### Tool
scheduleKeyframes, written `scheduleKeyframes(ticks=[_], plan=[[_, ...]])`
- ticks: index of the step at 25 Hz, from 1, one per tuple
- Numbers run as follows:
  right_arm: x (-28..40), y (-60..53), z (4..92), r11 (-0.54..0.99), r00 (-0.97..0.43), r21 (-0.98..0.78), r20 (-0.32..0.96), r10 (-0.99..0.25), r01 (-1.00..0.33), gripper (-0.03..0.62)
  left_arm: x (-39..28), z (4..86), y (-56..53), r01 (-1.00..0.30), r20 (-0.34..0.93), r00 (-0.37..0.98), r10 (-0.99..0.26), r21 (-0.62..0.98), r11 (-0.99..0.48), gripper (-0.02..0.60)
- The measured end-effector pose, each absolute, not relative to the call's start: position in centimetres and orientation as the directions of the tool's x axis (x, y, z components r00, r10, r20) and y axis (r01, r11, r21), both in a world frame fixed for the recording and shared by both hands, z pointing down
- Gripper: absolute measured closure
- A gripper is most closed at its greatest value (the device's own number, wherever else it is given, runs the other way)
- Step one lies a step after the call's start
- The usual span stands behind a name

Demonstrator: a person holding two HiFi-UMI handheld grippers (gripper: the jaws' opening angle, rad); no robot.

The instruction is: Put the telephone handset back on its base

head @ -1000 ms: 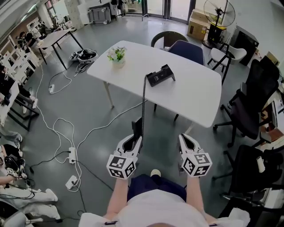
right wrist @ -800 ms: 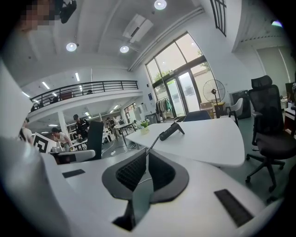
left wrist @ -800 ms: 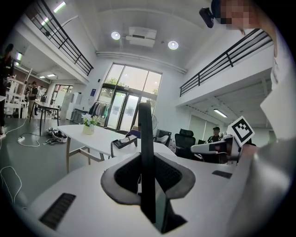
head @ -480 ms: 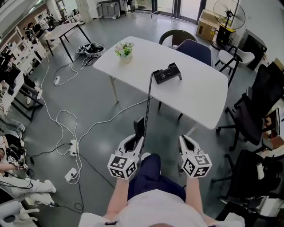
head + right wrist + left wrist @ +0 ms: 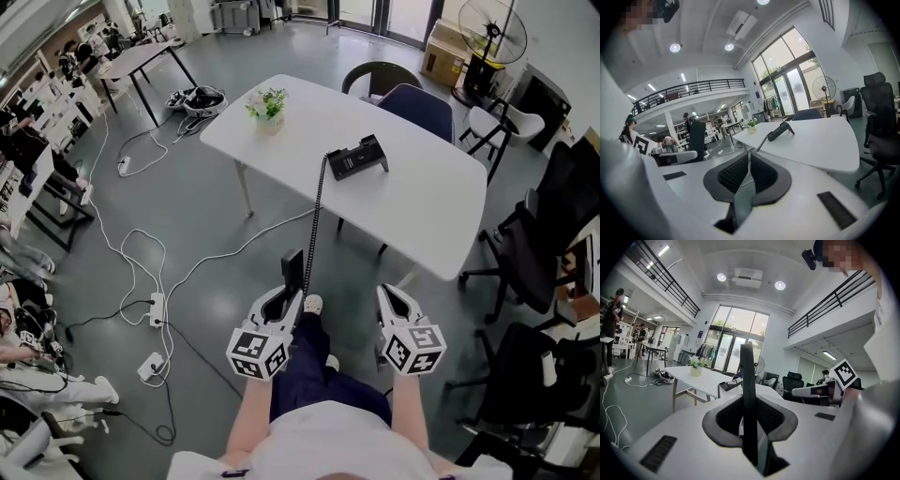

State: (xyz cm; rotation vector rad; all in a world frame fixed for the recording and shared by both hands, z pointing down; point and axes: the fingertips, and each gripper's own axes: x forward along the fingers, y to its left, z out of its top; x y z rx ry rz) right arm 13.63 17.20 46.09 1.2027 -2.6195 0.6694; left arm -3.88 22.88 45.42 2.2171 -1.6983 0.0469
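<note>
My left gripper [image 5: 287, 296] is shut on the black telephone handset [image 5: 292, 268], which stands upright between its pads [image 5: 748, 394]. From the handset a coiled black cord [image 5: 315, 220] runs up to the black telephone base [image 5: 356, 157] on the white table [image 5: 422, 206]. The base also shows far ahead in the left gripper view [image 5: 731, 384] and in the right gripper view [image 5: 781, 131]. My right gripper [image 5: 393, 296] hangs level beside the left one. Its jaws [image 5: 749, 177] are shut with nothing in them. Both grippers are well short of the table's near edge.
A small potted plant [image 5: 268, 107] stands on the table's left end. Chairs [image 5: 418, 109] sit behind the table and black office chairs [image 5: 536, 251] stand to the right. Cables and power strips [image 5: 155, 309] lie on the floor to the left.
The table and base have shifted a little right and nearer in the head view, and a foot has stepped forward. Both grippers keep their pose and the handset stays held.
</note>
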Motion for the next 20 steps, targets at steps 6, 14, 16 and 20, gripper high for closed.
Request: scheduleKeyframes(ticks=[6,14,16,20], plan=[[12.2,14.6,45.6,0.574,-0.661,-0.329,0.323,-0.678,-0.750,0.551,-5.3,45.5,20.2,-0.943,0.234,0.278,-0.932,0.251,-0.219,0.495],[10.5,8.6,45.3,0.564,-0.641,-0.305,0.337,-0.690,-0.768,0.551,-7.2,45.4,13.4,-0.937,0.234,0.292,-0.927,0.263,-0.229,0.495],[10.1,6.8,45.0,0.564,-0.637,-0.296,0.336,-0.694,-0.771,0.551,-7.4,45.2,11.7,-0.934,0.230,0.303,-0.925,0.263,-0.240,0.495],[9.1,3.3,44.5,0.563,-0.634,-0.293,0.323,-0.702,-0.773,0.551,-8.4,45.0,8.1,-0.931,0.223,0.317,-0.922,0.258,-0.258,0.495]])
